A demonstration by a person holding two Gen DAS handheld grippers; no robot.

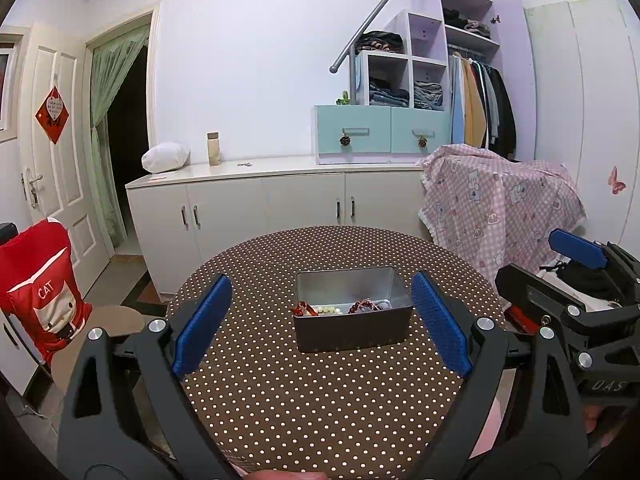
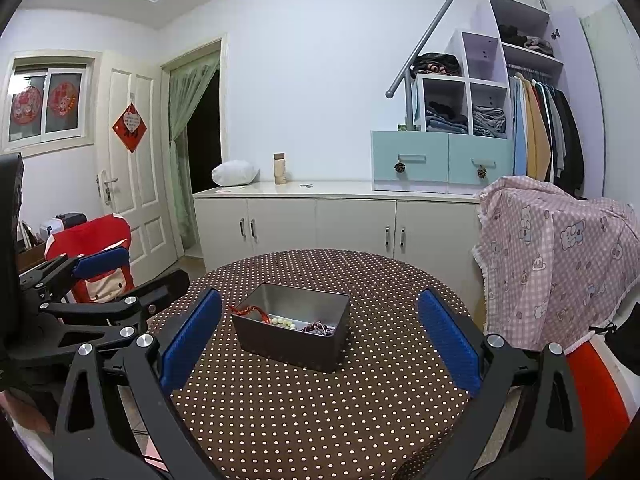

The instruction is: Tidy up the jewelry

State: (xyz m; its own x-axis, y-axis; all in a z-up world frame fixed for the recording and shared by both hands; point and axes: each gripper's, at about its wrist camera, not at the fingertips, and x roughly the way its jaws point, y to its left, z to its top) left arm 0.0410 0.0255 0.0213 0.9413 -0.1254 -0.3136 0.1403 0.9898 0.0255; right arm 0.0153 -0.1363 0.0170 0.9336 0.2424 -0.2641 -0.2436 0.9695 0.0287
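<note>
A grey metal tin sits open in the middle of a round table with a brown polka-dot cloth. Inside lie a red bead string hanging over the left rim, pale beads and a dark red bracelet. My left gripper stands open, nothing between its blue pads, the tin just beyond them. My right gripper is open too, empty, framing the tin. Each gripper shows at the side of the other's view: right gripper, left gripper.
A chair with a red cover stands left of the table. A pink checked cloth drapes something at the right. A low white cabinet runs behind the table, with shelves and hanging clothes above.
</note>
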